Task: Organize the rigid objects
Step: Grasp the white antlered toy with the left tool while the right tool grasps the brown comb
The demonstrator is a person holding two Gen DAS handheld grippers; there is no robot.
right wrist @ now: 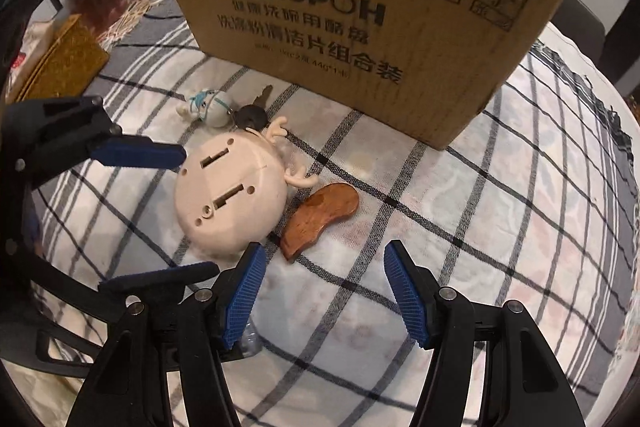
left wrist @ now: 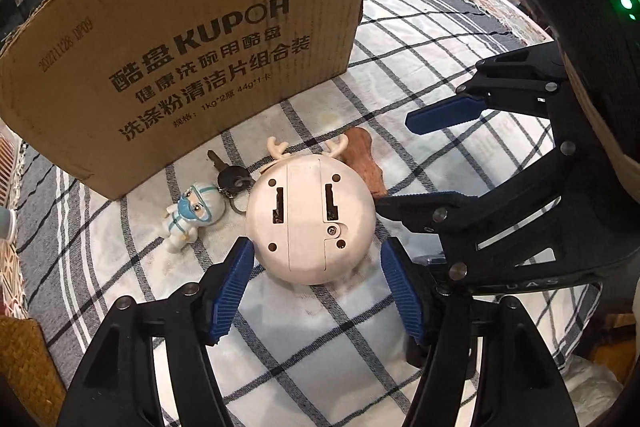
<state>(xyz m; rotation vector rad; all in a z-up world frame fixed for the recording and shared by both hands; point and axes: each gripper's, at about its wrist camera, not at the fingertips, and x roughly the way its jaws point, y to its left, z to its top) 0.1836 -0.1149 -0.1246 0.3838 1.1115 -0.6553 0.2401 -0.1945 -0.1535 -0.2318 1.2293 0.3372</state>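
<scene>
- The left hand-held gripper (left wrist: 316, 291) stands open and empty, pointing steeply down; its blue pads flank the near edge of the round cream antlered gadget (left wrist: 310, 217) without pressing on it.
- That gadget lies underside up on the checked cloth over the worktop (left wrist: 420, 39), straight ahead of the left hand-held gripper and centred between its fingers. It has no real long axis, being round, so the span between the pads matters more than their angle; the antlers point away, toward the cardboard box (left wrist: 188, 67).
- The right hand-held gripper (right wrist: 324, 291) is also open and holds nothing. The brown wooden piece (right wrist: 320, 215) lies just ahead of it, a little left of centre, touching or nearly touching the gadget.
- The wooden piece's long axis runs diagonally, from near-left to far-right in the right wrist view, so I judge the fingers would need to close across its narrower width.
- The left hand-held gripper is nearer the gadget, the right nearer the wooden piece.
- A small masked figurine (left wrist: 190, 217) with a key (left wrist: 228, 173) on a ring lies left of the gadget, close to the box.
- The box stands behind everything, its opening not visible.
</scene>
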